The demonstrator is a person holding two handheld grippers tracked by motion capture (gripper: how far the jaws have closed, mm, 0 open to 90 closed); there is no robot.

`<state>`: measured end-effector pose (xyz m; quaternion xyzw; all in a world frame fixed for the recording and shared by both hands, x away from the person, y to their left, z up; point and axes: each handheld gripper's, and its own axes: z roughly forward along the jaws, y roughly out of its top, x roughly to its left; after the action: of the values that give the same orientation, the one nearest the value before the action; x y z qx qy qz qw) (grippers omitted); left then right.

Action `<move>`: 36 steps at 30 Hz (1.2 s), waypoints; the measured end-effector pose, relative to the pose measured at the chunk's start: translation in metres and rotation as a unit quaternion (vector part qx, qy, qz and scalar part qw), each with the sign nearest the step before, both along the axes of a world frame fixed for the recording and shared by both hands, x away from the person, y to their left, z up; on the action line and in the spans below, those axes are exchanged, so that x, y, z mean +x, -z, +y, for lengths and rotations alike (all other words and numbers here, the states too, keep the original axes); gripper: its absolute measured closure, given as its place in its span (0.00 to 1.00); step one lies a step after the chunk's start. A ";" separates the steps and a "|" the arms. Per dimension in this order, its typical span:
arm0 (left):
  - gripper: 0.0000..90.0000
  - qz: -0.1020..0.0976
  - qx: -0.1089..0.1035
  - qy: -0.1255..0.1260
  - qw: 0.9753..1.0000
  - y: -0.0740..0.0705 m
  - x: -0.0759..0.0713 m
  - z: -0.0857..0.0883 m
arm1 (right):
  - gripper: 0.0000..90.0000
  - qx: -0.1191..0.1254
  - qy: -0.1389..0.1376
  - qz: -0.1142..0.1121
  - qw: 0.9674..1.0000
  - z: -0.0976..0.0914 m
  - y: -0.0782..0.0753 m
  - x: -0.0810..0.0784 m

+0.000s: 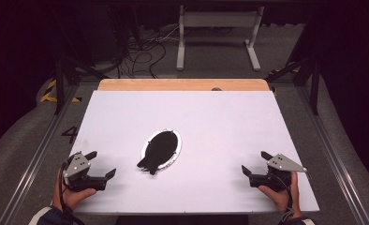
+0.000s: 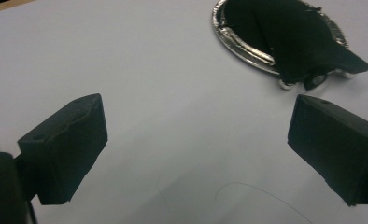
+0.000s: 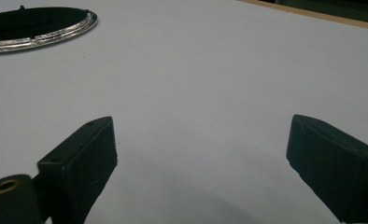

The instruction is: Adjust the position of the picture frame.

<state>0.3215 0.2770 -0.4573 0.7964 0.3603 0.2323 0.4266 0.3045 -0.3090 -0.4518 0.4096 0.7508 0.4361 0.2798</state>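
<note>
White board (image 1: 210, 117) over one wooden table (image 1: 182, 84), spanning nearly the whole work surface. Lying slightly left of centre on it: one oval tray (image 1: 174, 152) with a silvery rim, holding one black cloth (image 1: 158, 146), whose near end spills over the rim onto the board toward the left hand. Seen closer from the left gripper view, cloth (image 2: 294, 42) bunched into a folded point hanging past the rim of the tray (image 2: 233, 39); from the right gripper view, only a low sliver of tray (image 3: 56, 35) at far left.

Two grippers, one per hand, both parked near the front edge and well apart from the tray. Left gripper (image 1: 100, 165) spread wide, nothing between the jaws, aimed toward the cloth's overhanging end. Right gripper (image 1: 256, 163) likewise spread and empty, pointed inward across bare board.

Judged as the very start: approach not yet begun, nothing touched. Next move probably calls for bringing the left gripper forward and right to the spilled cloth end, lowering until one jaw slides beneath the fold, then pinching fabric alone, clear of the metal rim. Right gripper likely needed to steady the tray or take a second corner.

Count: one board, one table, one tray, one cloth, two grippers.
</note>
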 end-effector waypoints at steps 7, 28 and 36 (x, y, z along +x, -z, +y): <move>0.19 0.012 0.005 -0.006 1.000 0.001 0.006 -0.004 | 0.21 -0.001 -0.005 0.004 1.000 0.002 -0.001 0.001; 0.86 0.039 0.029 0.068 0.997 -0.002 0.040 -0.039 | 0.85 -0.016 -0.022 0.038 0.999 0.019 -0.001 0.008; 1.00 0.060 0.036 0.086 0.994 0.002 0.059 -0.056 | 1.00 -0.019 -0.025 0.045 0.998 0.028 -0.001 0.014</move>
<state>0.3809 0.2213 -0.4593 0.8521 0.3067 0.1590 0.3931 0.3183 -0.2812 -0.4505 0.4043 0.7809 0.4100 0.2421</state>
